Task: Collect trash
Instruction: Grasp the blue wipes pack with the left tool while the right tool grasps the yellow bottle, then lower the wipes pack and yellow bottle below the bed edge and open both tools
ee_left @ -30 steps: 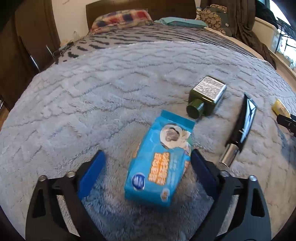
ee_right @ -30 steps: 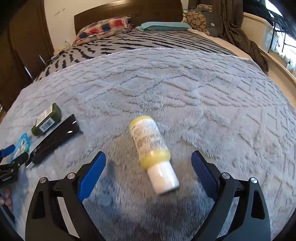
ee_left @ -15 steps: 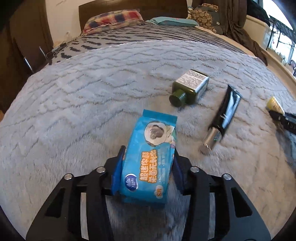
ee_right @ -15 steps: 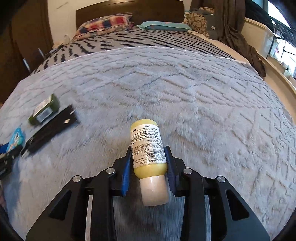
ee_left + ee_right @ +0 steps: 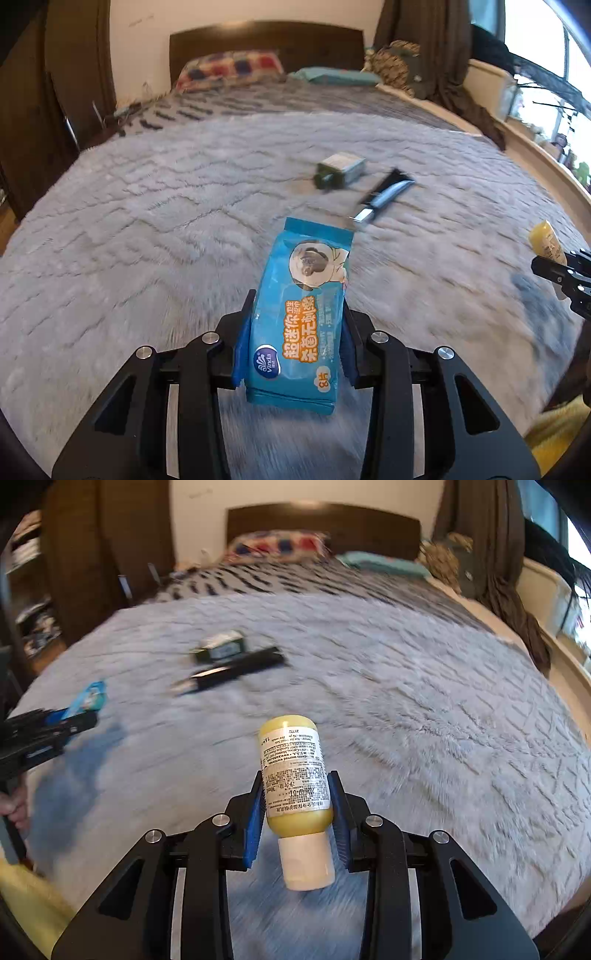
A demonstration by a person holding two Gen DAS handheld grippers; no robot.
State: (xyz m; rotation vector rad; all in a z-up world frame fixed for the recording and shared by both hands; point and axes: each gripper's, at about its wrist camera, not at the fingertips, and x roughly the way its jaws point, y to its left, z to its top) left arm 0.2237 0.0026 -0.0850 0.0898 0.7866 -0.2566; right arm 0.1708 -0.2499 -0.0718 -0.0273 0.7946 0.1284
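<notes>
The grey blanket [image 5: 147,240] lies bare toward the bed's left and right edges. Mid-bed, a green bottle [image 5: 341,170] and black tube [image 5: 384,195], just beside each other, block passage.

Two items left lying on the bed

The small bottle [image 5: 340,170] lies on the blanket [image 5: 147,229], the tube [image 5: 384,195] just right of it, pillows [image 5: 229,70] behind.

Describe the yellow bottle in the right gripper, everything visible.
The yellow bottle is small, glossy and plastic-looking, with a white cap and a white label of fine black print wrapped round its body. It is clamped at the lower body between the blue pads of the right gripper, cap end toward the camera, base pointing away over the grey blanket, slightly tilted. It looks lifted clear of the blanket; only the pads touch it. Contents level cannot be told.
</notes>
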